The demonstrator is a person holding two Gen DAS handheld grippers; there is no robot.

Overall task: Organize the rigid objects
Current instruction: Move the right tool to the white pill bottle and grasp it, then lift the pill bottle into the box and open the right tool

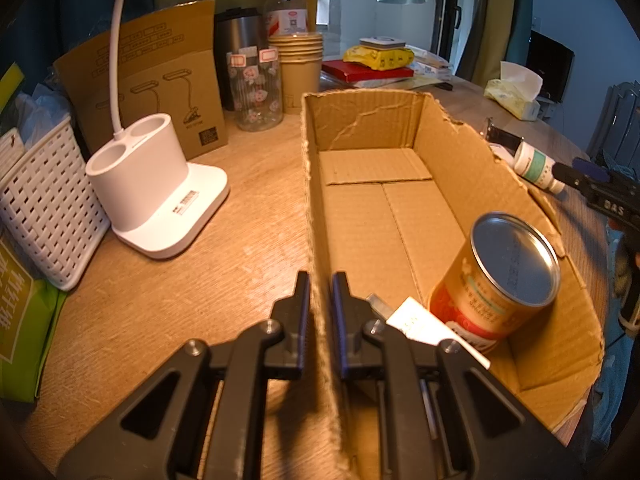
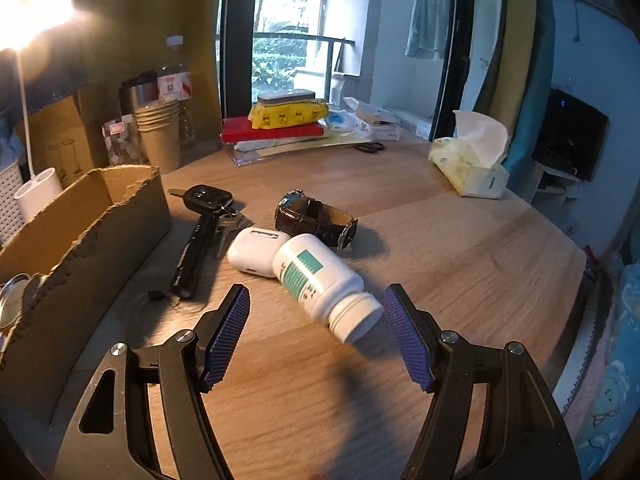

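Right, the white pill bottle (image 2: pixel 326 286) lies on its side on the counter (image 2: pixel 460 248), cap toward me, just ahead of my right tongs (image 2: pixel 316 320), whose jaws stand wide apart with nothing gripped. Touching the bottle's far end is a white earbud case (image 2: pixel 256 252); just beyond sit a leather-strap watch (image 2: pixel 316 220), a car key with its key bunch (image 2: pixel 208 200) and a black pen (image 2: pixel 192 256), all loose on the wood. Beside them is the cardboard box (image 1: pixel 440 152), and my left tongs (image 1: pixel 320 292) are clamped on its near wall, steadying it. Inside I see a tin can (image 1: pixel 500 276) and a small white packet (image 1: pixel 420 322), so by my reckoning sorting is under way, with five items waiting outside.
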